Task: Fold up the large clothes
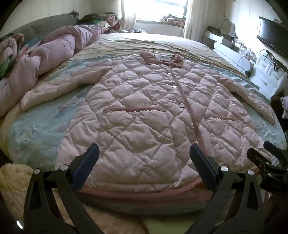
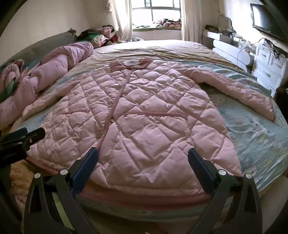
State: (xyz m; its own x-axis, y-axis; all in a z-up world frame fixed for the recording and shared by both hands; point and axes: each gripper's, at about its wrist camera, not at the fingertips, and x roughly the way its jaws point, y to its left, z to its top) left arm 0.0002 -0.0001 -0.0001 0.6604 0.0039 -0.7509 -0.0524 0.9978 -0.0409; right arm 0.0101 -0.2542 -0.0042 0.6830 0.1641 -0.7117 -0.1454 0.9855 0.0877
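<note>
A large pink quilted coat (image 1: 144,108) lies flat and face up on the bed, collar away from me, both sleeves spread out to the sides. It also fills the right wrist view (image 2: 153,111). My left gripper (image 1: 144,153) is open and empty, hovering over the coat's hem left of the button line. My right gripper (image 2: 143,153) is open and empty over the hem on the right half. The right gripper's tips show at the right edge of the left wrist view (image 1: 264,149). The left gripper's tips show at the left edge of the right wrist view (image 2: 27,135).
A rolled pink duvet (image 1: 54,48) lies along the bed's left side, with a grey headboard (image 2: 45,45) behind. White drawers (image 2: 268,66) and a dark TV (image 1: 271,34) stand at the right. A window (image 2: 156,12) with curtains is at the far end. A fluffy cream rug (image 1: 16,181) lies below left.
</note>
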